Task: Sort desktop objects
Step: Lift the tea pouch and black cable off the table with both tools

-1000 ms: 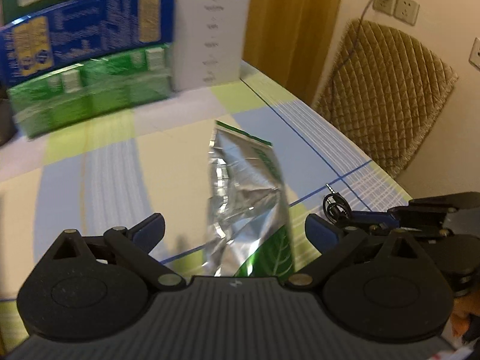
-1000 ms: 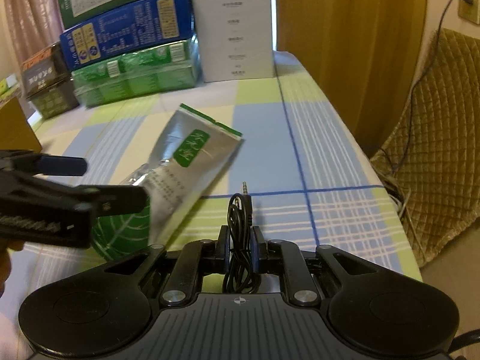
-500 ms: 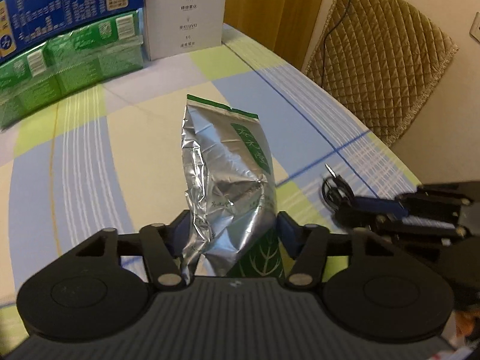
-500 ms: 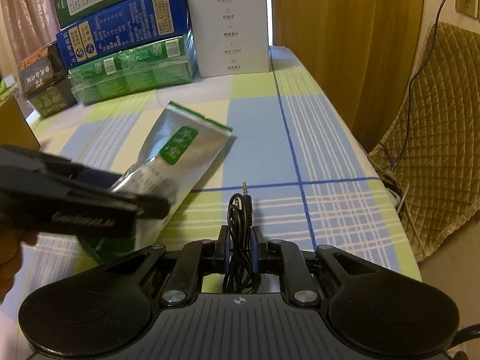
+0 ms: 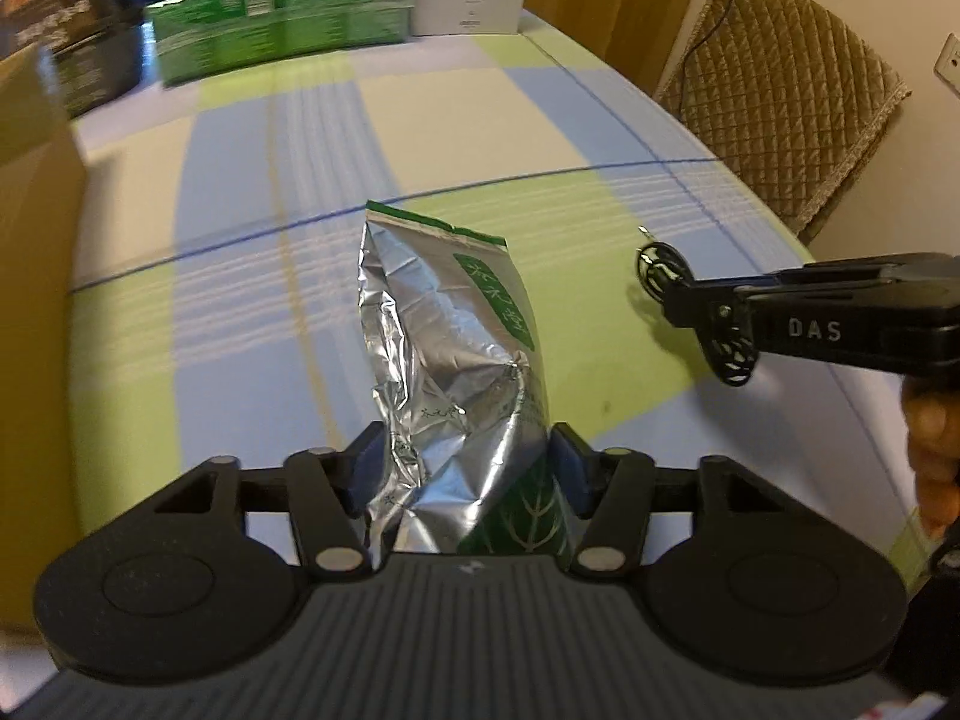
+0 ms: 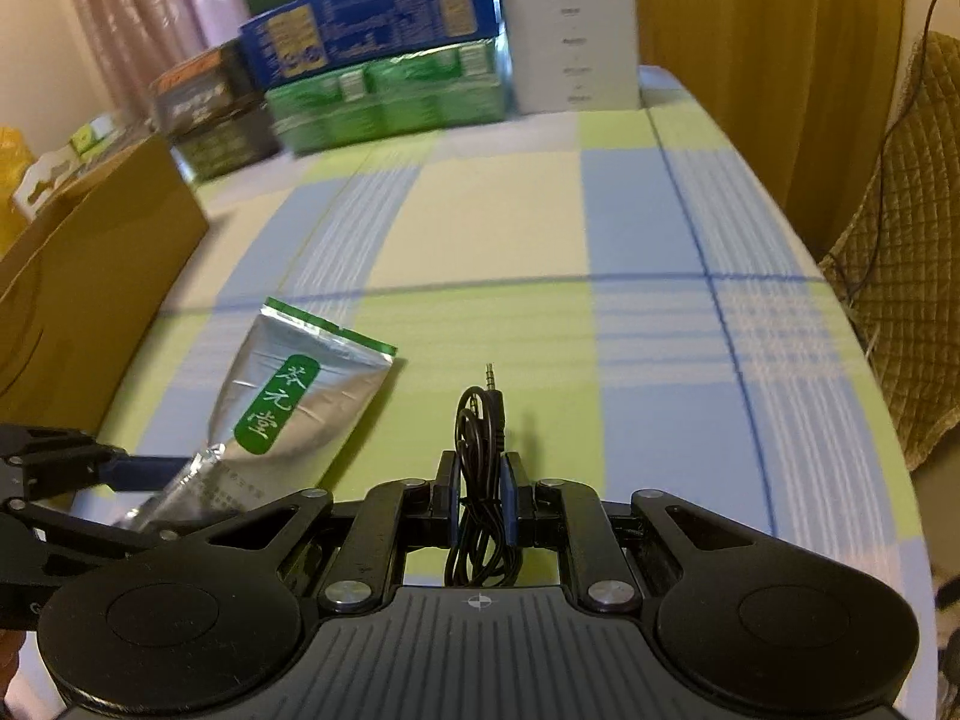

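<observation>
A: Above the checked tablecloth (image 6: pixel 498 222), both tools loaded. Left gripper (image 5: pixel 465 474): jaws clamped on the lower, crumpled end of the silver foil pouch (image 5: pixel 447 348); sealed green-edged top points away from the camera. Whether the far end rests on the cloth or hangs clear, cannot tell.

B: Right side?

A: Right gripper (image 6: pixel 482 498): jaws together on a coiled black audio cable (image 6: pixel 480 420), plug tip sticking out forward, loops hanging behind the pads.

B: Risks?

A: Judgement only. Pouch is slick foil held by one soft end; a quick swing could let it slide or fold out of the grip. Cable is pinched through loose loops, so one strand may slip and the coil unravel. Cardboard box (image 6: pixel 102 276) sits to the left, likely destination; its wall could catch the pouch if approached low.
</observation>
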A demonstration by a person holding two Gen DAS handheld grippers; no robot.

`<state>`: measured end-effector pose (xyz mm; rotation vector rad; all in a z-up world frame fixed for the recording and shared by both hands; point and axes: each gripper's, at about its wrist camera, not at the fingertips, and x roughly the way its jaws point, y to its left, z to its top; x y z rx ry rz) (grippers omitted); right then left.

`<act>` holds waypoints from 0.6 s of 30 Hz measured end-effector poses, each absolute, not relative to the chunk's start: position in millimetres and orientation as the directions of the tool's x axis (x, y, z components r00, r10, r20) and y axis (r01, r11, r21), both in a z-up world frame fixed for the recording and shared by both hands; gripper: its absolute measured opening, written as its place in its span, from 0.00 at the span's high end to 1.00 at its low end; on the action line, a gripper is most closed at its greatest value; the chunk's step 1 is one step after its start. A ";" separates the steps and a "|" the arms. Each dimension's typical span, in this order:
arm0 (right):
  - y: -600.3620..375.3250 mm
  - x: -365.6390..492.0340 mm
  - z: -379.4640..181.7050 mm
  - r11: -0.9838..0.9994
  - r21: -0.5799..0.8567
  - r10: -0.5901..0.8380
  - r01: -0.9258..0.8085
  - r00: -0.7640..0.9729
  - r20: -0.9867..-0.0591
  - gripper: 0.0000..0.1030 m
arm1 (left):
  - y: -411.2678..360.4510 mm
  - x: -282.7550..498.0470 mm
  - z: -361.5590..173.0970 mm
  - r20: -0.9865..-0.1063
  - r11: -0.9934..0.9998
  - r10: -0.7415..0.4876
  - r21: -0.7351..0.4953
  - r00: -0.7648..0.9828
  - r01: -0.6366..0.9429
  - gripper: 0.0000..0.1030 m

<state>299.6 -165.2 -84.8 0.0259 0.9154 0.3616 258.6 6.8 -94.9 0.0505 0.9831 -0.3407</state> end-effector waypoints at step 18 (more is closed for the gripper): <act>-151.0 286.0 -102.9 0.941 0.036 0.231 -0.335 0.565 -0.792 0.85 | 9.9 273.4 -102.5 -0.827 0.940 -0.276 -0.125 0.490 0.318 0.31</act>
